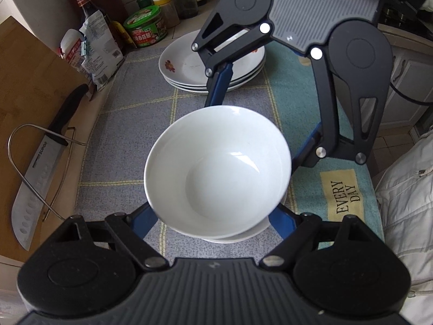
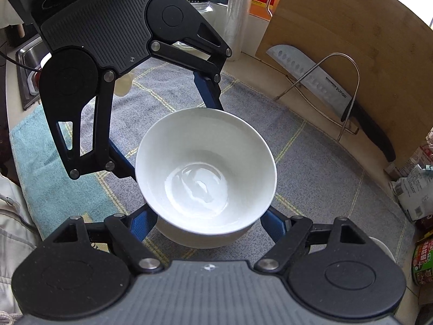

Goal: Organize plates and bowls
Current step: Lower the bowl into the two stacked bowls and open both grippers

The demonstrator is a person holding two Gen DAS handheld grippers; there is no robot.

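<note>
A white bowl point(image 1: 216, 173) sits nested on a second white bowl point(image 1: 243, 237) on the grey checked cloth point(image 1: 130, 124). Both grippers face each other across it. My left gripper point(image 1: 216, 216) has its blue fingers point(image 1: 282, 223) spread around the near side of the bowls, fingertips hidden beneath. My right gripper point(image 2: 208, 216) likewise straddles the bowls point(image 2: 205, 168) from the opposite side, fingers point(image 2: 142, 223) wide. It shows in the left wrist view point(image 1: 259, 122) too. A stack of white flowered plates point(image 1: 189, 67) lies behind.
A bamboo cutting board point(image 1: 29, 86) with a Supor knife point(image 1: 38, 178) and wire stand lies to the left. Bottles, jars and packets point(image 1: 146, 27) crowd the back. A teal towel point(image 1: 324, 184) covers the right side. A sink point(image 2: 27, 62) is beyond.
</note>
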